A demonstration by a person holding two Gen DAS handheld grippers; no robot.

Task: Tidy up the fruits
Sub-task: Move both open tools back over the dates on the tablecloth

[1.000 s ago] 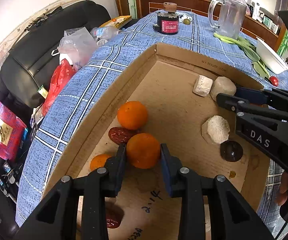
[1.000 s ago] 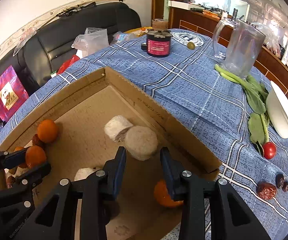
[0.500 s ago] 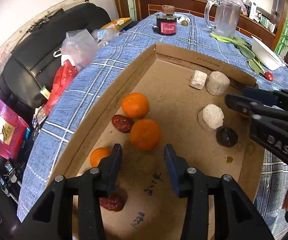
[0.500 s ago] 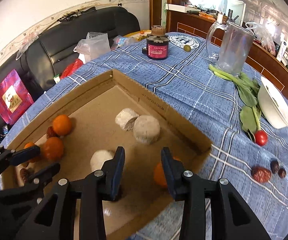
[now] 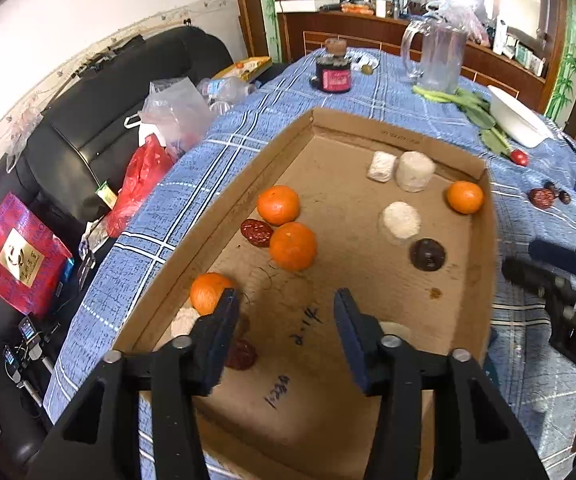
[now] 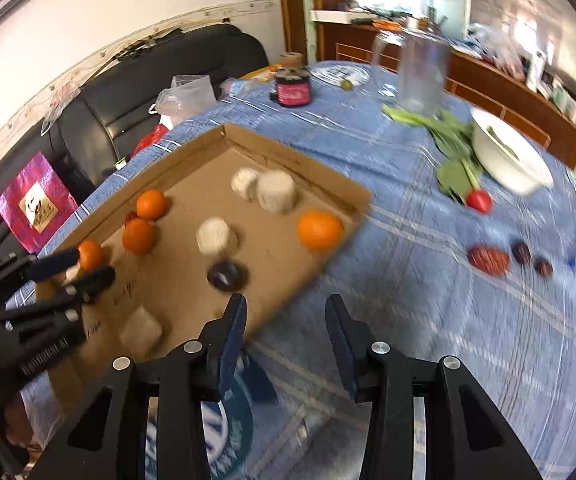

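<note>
Out on the counter (image 6: 428,280) at two o'clock from the empty, spread-jawed right gripper (image 6: 283,330), nearer it than the equally open left gripper (image 5: 285,334), lies the red date (image 6: 488,260).

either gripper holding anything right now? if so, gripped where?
Nothing held. The left gripper is open above the cardboard tray, no fruit between its fingers. The right gripper is open too, over the blue tablecloth beside the tray.
</note>
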